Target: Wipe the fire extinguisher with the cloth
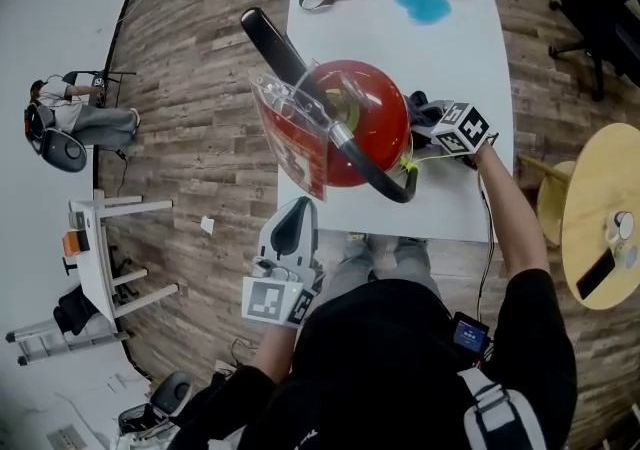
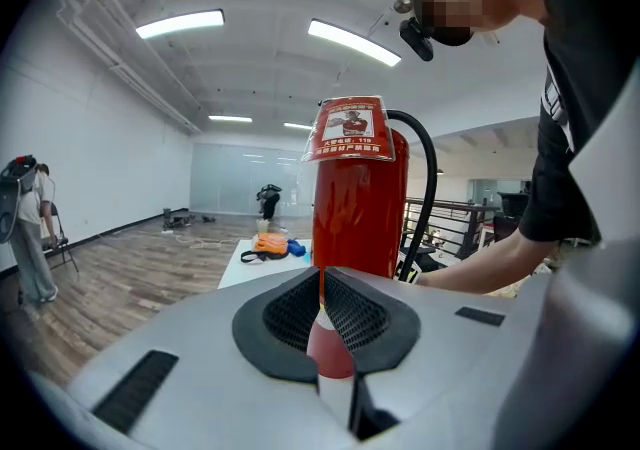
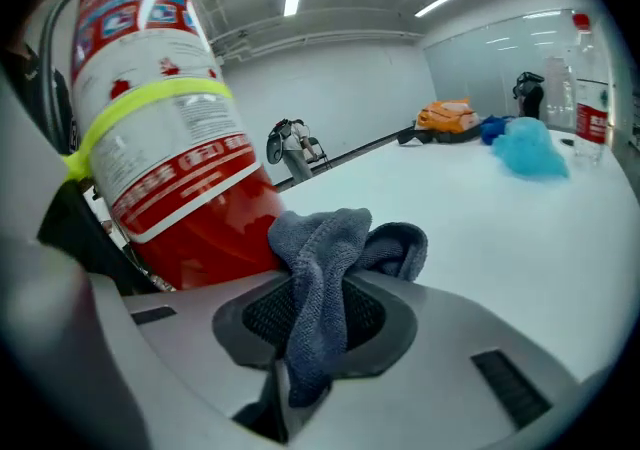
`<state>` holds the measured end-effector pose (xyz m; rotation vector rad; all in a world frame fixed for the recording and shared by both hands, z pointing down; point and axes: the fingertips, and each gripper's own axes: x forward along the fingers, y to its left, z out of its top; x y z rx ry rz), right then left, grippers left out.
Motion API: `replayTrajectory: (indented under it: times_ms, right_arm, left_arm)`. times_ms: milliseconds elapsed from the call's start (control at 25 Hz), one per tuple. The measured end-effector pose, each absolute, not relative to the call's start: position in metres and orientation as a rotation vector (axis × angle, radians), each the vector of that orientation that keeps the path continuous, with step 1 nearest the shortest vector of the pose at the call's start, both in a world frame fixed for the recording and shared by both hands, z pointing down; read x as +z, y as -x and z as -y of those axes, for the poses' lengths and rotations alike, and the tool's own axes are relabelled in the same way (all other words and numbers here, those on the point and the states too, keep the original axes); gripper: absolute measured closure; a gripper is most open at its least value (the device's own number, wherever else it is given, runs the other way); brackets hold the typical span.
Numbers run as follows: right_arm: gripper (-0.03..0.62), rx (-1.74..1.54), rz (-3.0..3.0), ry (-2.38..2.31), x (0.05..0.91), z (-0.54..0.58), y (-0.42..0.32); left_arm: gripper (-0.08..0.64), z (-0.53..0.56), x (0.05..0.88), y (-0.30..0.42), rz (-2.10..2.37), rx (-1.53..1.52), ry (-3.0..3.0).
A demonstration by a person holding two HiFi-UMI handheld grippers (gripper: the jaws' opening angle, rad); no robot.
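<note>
Fire extinguisher (image 1: 355,123) stands on the white table's (image 1: 470,48) near edge: press the grey cloth (image 3: 330,238), clamped in your right gripper (image 3: 318,306) at its 3 o'clock, flat against the red shell, with your left gripper (image 1: 293,223), jaws together and empty, ready at 7 o'clock.

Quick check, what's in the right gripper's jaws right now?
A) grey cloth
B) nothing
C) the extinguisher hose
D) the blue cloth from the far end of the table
A: the right gripper view shows the right gripper with its jaws closed on the grey cloth, which bunches out in front of them next to the base of the red fire extinguisher.
</note>
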<state>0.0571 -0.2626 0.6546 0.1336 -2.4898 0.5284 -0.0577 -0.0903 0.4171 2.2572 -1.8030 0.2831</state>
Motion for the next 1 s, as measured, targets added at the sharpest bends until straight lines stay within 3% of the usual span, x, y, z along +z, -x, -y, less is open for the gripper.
replayTrajectory:
  times_ms: [320,640,1000]
  right_arm:
    - [0.514,0.681,2.437,-0.471,0.657,0.161,-0.080]
    - [0.514,0.930,2.339,-0.903,0.657,0.117,-0.063]
    - [0.512,0.932,2.103,-1.349,0.656,0.095,-0.036]
  left_arm:
    - [0.528,0.093,0.404,0.058,1.553,0.218,-2.480]
    - [0.528,0.072,0.389,0.114,1.463,0.121,-2.571]
    - [0.528,0.052,0.392,0.185,1.414,0.080,-2.604]
